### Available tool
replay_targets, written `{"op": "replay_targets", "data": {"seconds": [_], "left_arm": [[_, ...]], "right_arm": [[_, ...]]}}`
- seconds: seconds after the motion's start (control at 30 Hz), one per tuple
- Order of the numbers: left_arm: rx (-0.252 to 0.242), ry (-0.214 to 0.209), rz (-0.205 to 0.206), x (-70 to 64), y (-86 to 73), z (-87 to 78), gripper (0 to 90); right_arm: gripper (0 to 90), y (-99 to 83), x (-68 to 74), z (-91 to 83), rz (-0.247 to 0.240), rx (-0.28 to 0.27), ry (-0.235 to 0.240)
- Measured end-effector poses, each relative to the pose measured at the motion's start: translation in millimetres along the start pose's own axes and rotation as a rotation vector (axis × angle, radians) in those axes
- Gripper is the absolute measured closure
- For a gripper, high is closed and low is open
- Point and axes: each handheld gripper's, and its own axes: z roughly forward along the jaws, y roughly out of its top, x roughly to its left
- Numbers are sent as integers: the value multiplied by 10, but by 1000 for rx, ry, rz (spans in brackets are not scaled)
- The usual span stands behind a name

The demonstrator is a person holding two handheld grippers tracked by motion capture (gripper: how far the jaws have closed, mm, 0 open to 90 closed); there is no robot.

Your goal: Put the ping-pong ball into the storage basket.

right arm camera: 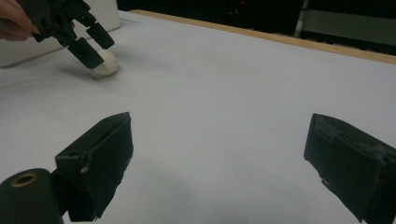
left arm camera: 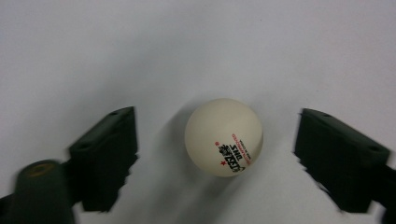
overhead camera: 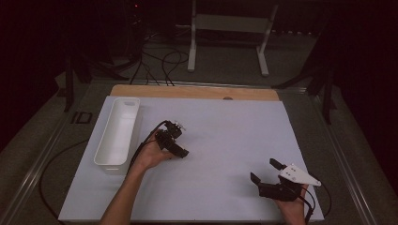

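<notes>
Straddling a white ping-pong ball (left arm camera: 223, 137), our left gripper (left arm camera: 215, 158) is holding its 2 black jaws spread wide, 1 on each side of the ball and neither touching it. We are seeing clear gaps of white surface between ball and jaws in the left gripper view. The ball is sitting on the white table sheet (overhead camera: 225, 136), with red and black print and a small red star facing the camera.

In the right gripper view the ball (right arm camera: 106, 63) is lying just beside the white bin (right arm camera: 56, 35), a little out from its long wall, with the left gripper (right arm camera: 91, 39) tilted down over it from the bin side. 1 jaw is covering part of the ball there.

From the high view we are seeing the left gripper (overhead camera: 176, 146) just to the right of the bin (overhead camera: 118, 133), near its middle length, with our hand (overhead camera: 152, 157) wrapped round the handle. The ball itself is hidden under the gripper in that view.

Our right gripper (overhead camera: 264, 171) is sitting well apart from the bin, toward the near right corner of the sheet, jaws wide open and gripping nothing. It is carrying a grey 3-cornered plate (overhead camera: 296, 174) on top. In its own view its 2 jaws are framing bare sheet.

A wooden strip (overhead camera: 195, 91) is running along the sheet edge beyond the bin's far end.
</notes>
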Motion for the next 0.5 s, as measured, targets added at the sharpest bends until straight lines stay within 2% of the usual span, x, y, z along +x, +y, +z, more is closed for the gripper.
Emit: {"op": "replay_targets", "data": {"seconds": [0.5], "left_arm": [[42,-10,-3,-1,-4,50,437]], "right_arm": [[76,0,3,2,2,2,-2]]}}
